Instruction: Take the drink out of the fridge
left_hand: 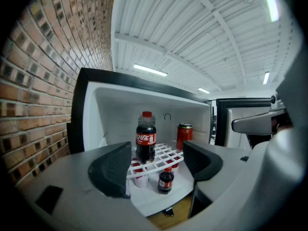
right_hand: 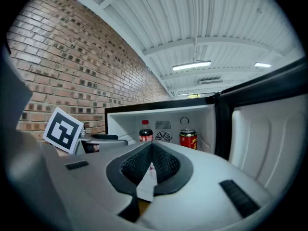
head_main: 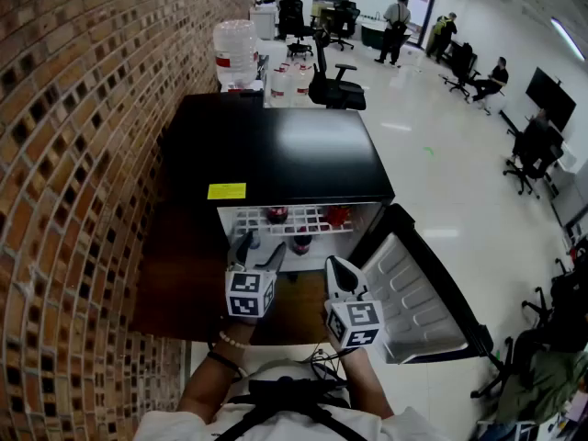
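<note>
Bright, even indoor light throughout. Ceiling strip lights [left_hand: 150,70] read as blown-out white bars in both gripper views. The pale floor [head_main: 441,182] shows soft glare patches in the head view. The fridge top [head_main: 276,150] is near-black, with little detail and only a faint sheen. The fridge interior [left_hand: 120,114] is white and evenly lit, and its shelf grid is fairly crisp. The left gripper [left_hand: 156,150] has fingers [left_hand: 113,170] that look soft close to the lens. Fisheye distortion is heavy: the brick wall [head_main: 83,154] bows at the edge, and the corners of the gripper views fall to black.

The cola bottle [left_hand: 146,152] seemingly bears a Chinese Coca-Cola label [left_hand: 145,138]
</note>
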Motion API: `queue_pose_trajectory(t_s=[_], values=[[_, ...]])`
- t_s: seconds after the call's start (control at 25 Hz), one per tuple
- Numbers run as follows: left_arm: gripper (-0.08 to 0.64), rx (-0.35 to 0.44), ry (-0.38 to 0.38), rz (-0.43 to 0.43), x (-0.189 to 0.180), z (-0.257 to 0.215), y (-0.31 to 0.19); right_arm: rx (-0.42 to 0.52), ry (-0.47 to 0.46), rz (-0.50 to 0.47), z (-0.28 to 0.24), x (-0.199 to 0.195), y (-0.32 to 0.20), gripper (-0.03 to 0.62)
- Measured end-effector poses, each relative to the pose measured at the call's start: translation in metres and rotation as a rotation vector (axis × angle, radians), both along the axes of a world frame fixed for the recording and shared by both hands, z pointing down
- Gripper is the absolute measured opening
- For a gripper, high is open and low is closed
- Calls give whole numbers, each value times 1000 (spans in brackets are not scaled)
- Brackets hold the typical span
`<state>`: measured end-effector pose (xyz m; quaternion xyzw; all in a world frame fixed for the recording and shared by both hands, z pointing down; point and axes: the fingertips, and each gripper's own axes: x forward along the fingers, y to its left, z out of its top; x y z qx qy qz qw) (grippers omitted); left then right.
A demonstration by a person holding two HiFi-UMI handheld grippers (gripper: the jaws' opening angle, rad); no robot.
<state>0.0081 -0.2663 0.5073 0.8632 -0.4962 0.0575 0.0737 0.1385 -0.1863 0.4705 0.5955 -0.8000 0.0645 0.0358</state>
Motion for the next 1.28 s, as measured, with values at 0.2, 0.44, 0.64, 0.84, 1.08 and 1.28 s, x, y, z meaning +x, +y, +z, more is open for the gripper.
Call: queue_pose_trajectory(t_s=[0.2,0.44,0.64,0.84,1.08,1.28], values=[[385,2,-3,-18,18,0,-26,4,15,-8,0,11,-4,6],[422,-9,-27,-66,30,11,-69,-1,-5,-12,1,21,-14,6],[422,-18,-46,-116,31,14,-102,0,0,-16,1,26,-19,6],[422,-36,-51,-122,37,15,-120,-3,0,-5,2,33,-22,6],[386,-58,-78,-103,44,15,-130,1,1,4,2,38,-23,6],[313,-62,-101,-104,44,15,-131,2,-4,18,1,44,-23,6]])
